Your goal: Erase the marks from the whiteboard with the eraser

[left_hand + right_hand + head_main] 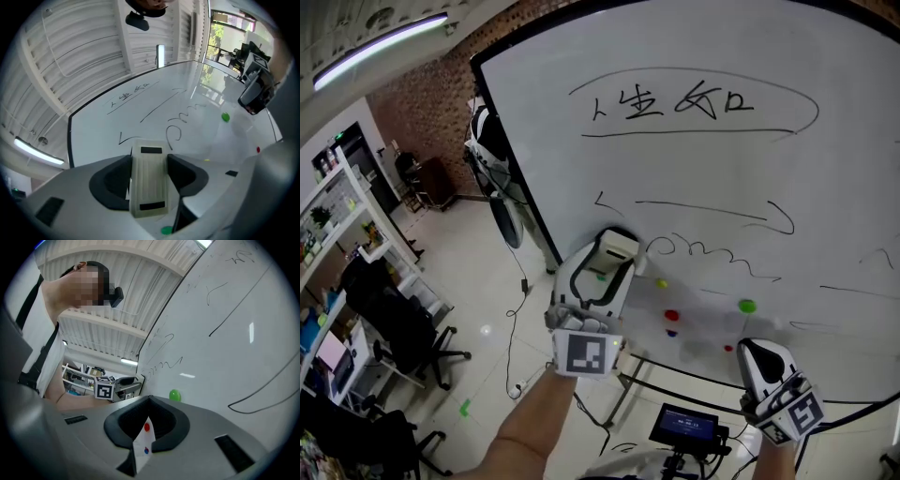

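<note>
While left gripper [149, 164] clamps eraser [149, 190], right gripper [147, 426] closed, scribbled whiteboard [712, 173], brick wall [427, 105].

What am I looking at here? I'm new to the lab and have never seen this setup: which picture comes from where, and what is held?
No robot here: a person holds a gripping tool in each hand. The head view comes from a camera on the person's head; the other two come from cameras riding on each tool. In front stands a whiteboard with black marks and small magnets, such as a green magnet. The left tool is clamped on a pale eraser up by the board. The right tool hangs lower, jaws together, holding nothing.
</note>
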{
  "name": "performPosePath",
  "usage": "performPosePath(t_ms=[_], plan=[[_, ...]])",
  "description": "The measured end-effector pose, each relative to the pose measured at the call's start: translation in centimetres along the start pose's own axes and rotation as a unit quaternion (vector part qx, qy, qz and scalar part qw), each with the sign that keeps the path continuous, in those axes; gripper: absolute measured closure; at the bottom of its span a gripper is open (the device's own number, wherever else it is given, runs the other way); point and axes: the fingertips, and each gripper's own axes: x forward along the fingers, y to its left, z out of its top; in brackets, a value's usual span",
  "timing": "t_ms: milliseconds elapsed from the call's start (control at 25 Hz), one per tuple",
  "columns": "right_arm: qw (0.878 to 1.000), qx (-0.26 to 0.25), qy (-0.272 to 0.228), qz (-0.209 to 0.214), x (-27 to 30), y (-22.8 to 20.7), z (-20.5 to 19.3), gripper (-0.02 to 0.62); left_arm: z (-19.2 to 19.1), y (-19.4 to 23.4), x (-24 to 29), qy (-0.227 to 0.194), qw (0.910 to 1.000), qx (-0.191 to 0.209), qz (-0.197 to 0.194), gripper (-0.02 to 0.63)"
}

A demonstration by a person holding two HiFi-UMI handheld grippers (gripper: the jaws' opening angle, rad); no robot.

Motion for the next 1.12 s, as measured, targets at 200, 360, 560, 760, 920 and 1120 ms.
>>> performPosePath(t_ms=[200,360,560,760,920,1120], plan=[[1.0,0.004,0.004,0.01,0.4,0.4,-0.3,0.584,-0.8,-3.5,-0.9,-0.009,0.9981,0.02,-0.057,0.34],[1.0,0.008,0.005,0.013,0.2,0.2,-0.3,0.584,-1.1,-3.7,-1.0,0.009,0.9979,0.041,-0.05,0.339],[1.0,0.006,-0.008,0.004,-0.4,-0.5,0.3,0.584,1.8,-2.9,0.0,-0.025,0.9992,0.011,-0.029,0.339],[1.0,0.01,-0.004,-0.003,-1.5,-1.3,0.3,0.584,6.0,-2.4,1.2,-0.067,0.9971,-0.032,-0.018,0.339],[1.0,0.015,-0.007,-0.011,-2.3,-1.9,0.4,0.584,8.7,-3.2,2.0,-0.091,0.9954,-0.018,-0.026,0.339],[1.0,0.019,-0.012,-0.015,-2.8,-2.2,0.4,0.584,8.1,-5.3,1.7,-0.085,0.9942,-0.013,-0.064,0.339]])
